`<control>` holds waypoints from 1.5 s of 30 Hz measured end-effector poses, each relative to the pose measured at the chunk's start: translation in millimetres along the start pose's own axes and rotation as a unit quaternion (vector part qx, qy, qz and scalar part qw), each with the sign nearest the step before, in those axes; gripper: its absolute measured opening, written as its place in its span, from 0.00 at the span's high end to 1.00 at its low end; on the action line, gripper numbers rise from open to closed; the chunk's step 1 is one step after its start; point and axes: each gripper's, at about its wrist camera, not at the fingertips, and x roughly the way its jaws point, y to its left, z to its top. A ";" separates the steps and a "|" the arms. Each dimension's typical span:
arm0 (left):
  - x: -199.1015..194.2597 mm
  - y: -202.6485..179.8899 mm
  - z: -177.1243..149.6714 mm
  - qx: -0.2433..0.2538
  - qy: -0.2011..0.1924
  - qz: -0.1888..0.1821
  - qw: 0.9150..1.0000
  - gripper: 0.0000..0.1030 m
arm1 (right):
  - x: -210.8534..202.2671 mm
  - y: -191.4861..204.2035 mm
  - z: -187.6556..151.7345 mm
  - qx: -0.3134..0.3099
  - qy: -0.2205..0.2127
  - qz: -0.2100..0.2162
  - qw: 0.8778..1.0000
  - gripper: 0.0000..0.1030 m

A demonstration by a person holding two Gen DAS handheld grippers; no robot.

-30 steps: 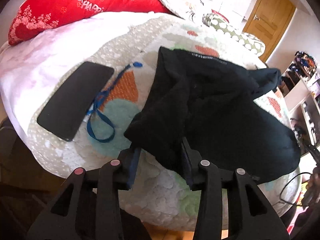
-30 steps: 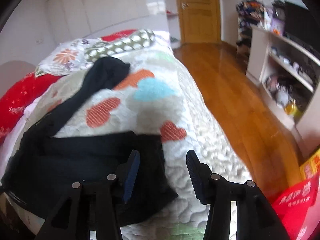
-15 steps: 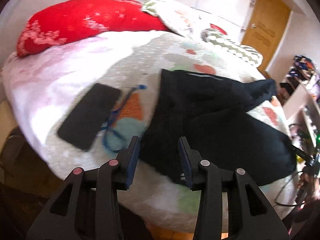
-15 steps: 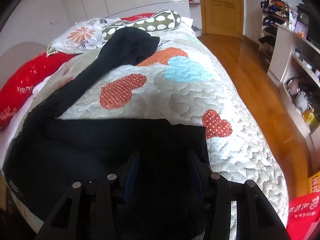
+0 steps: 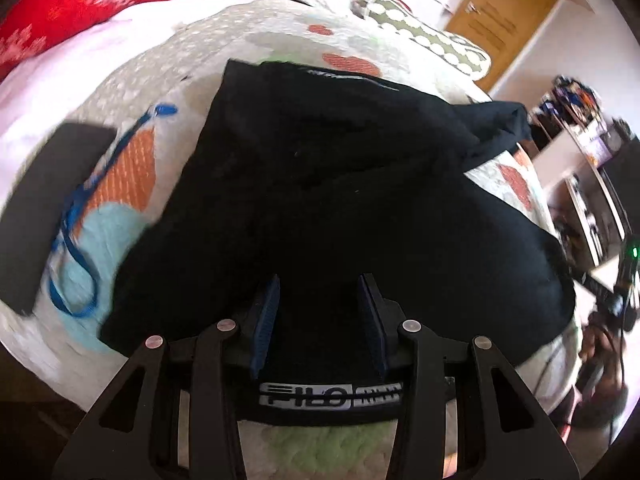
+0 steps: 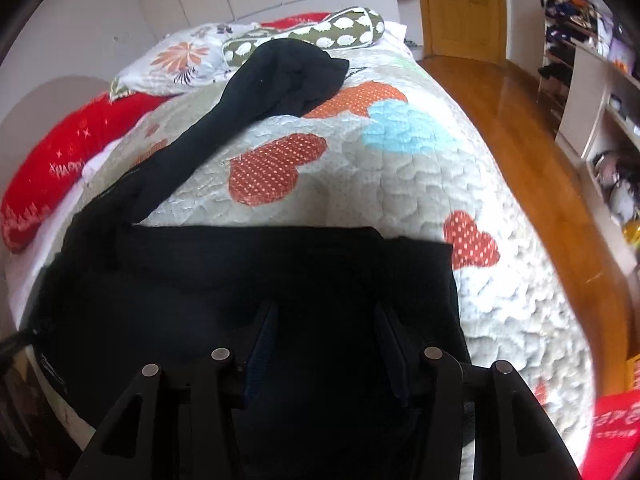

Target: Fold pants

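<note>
Pants [image 5: 360, 200], black and rumpled, lay across the near end of a quilted bed [image 6: 400, 168], one leg trailing up toward the pillows [image 6: 304, 36]. Both tongs hung just over the dark cloth. On the left gripper [image 5: 319, 304] the jaws stood apart above the fabric near a printed waistband label, pressing on nothing. On the right gripper [image 6: 325, 334] the jaws also stood apart over the cloth, clamping nothing. A blue lanyard [image 5: 80, 216] and a dark flat slab [image 5: 44, 200] lay beside the pants.
</note>
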 end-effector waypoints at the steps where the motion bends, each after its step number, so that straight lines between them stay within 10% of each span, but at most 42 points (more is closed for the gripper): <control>1: -6.2 1.0 4.8 0.005 -0.007 -0.003 1.000 0.61 | -2.8 0.6 4.4 0.003 -0.008 0.007 1.000 0.53; 2: -14.8 3.0 15.1 0.009 -0.022 -0.005 1.000 0.59 | -4.5 1.8 9.1 0.006 -0.014 0.014 1.000 0.53; 5: -21.0 9.6 42.7 0.016 -0.038 0.005 0.999 0.09 | -1.8 9.7 20.7 0.003 -0.020 0.026 0.999 0.52; 9: -4.0 29.6 91.4 0.021 -0.063 0.052 0.996 0.09 | 14.0 23.0 25.4 -0.003 -0.010 0.044 0.999 0.52; 20: 105.6 52.4 163.4 0.036 0.024 0.105 0.993 0.09 | 32.8 40.4 43.0 -0.010 -0.009 0.057 0.998 0.52; 24: 99.8 24.6 167.1 0.077 0.006 0.068 0.995 0.79 | 31.2 43.1 46.8 -0.010 -0.013 0.054 0.998 0.52; 29: 7.6 -24.7 126.0 0.156 -0.086 -0.029 0.984 0.88 | 10.4 48.6 52.9 -0.016 -0.038 0.046 0.998 0.52; 33: -84.6 -48.5 21.6 0.276 -0.174 -0.108 0.939 0.87 | -11.8 41.7 52.8 -0.005 -0.066 0.040 0.997 0.52; 40: -44.0 15.9 -51.4 0.195 -0.066 -0.059 0.977 0.87 | -28.8 23.0 43.5 0.041 -0.071 0.056 0.995 0.50; 45: -48.9 15.3 -61.8 0.174 -0.081 -0.065 0.979 0.87 | -18.7 27.6 49.4 0.053 -0.053 0.095 0.993 0.33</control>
